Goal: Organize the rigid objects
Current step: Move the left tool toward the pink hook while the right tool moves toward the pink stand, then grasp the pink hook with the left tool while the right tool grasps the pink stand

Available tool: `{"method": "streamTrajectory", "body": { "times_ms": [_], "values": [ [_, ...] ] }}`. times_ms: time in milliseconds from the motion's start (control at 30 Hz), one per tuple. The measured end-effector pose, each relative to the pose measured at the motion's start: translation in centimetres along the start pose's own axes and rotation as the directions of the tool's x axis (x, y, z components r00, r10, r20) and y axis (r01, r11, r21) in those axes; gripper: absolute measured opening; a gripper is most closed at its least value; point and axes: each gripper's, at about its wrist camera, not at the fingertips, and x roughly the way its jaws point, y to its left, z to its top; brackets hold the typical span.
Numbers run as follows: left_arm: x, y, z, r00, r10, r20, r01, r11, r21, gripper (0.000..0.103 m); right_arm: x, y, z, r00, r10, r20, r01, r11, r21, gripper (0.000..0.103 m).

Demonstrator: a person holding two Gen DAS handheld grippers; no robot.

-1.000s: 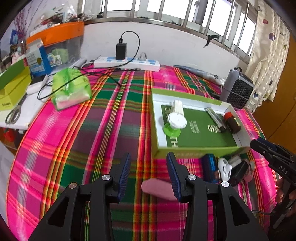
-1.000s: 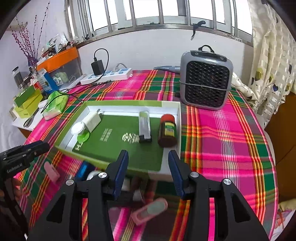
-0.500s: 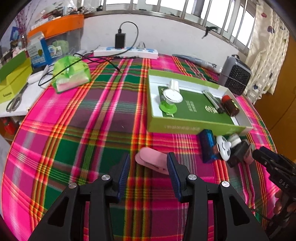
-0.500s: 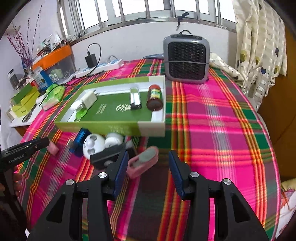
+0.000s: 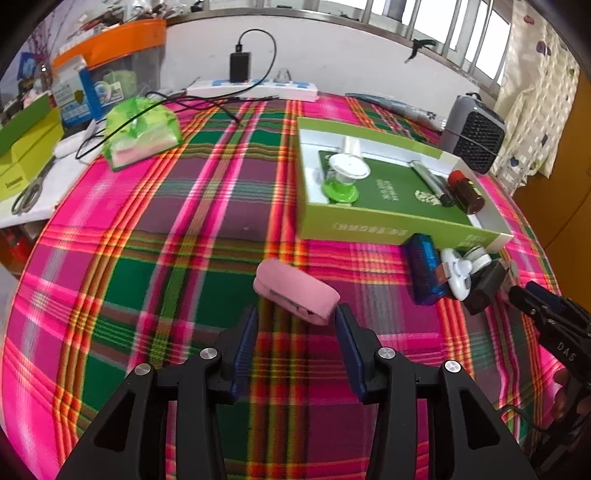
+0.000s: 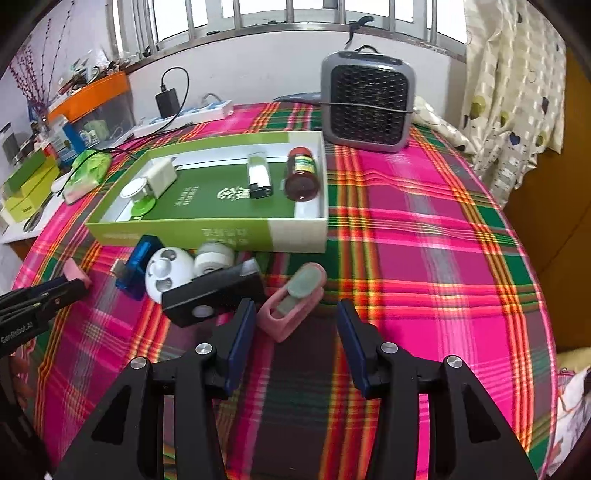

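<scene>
Closest in, the left gripper [image 5: 297, 325] is held with jaws spread wide and nothing between them, with a pink clip [image 5: 296, 290] lying on the cloth just ahead of its tips. Same deal on the other side: the right gripper [image 6: 295, 321] is spread and empty too, with a pink case [image 6: 291, 303] lying just ahead, a bit nearer its left finger. So the step in hand looks like a double approach for pickup, nothing grabbed yet. Next, each gripper probably needs to be eased forward until its item sits between the pads, then squeezed; the clip lies at an angle, so a bit of wrist twist might be needed. Just in front of the green box [image 6: 207, 232] a little pile is left: a black block [image 6: 212, 295], a white ball thing [image 6: 169, 268], a tape roll [image 6: 214, 257] and a blue case [image 6: 138, 266], all crowded together, the black block nearly touching the pink case. Inside the box a charger [image 6: 160, 176], a lighter [image 6: 259, 176], a brown bottle [image 6: 302, 173] and a green-based cup thing [image 6: 138, 199] are already laid out, so the sorting seems about half done. Everything sits on a plaid tablecloth [image 6: 424, 240], pink and green. Behind the box a small heater [image 6: 367, 107] is parked, a power strip [image 5: 255, 88] is set against the wall, and a barred window [image 6: 295, 14] is seen beyond.
</scene>
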Motion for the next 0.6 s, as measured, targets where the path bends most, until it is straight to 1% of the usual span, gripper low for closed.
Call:
{"method": "streamTrajectory", "body": {
  "times_ms": [333, 600],
  "values": [
    [-0.7, 2.1, -0.3, 0.999, 0.038, 0.009, -0.038, 0.999, -0.034, 0.042, -0.1, -1.7, -0.5, 1.0, -0.022, -0.018, 0.022, 0.999, 0.03, 0.047],
    [-1.0, 2.8, -0.5, 0.999, 0.042, 0.013, -0.041, 0.998, -0.045, 0.042, 0.0, -1.8, -0.5, 1.0, 0.003, -0.022, -0.002, 1.0, 0.02, 0.047]
  ]
}}
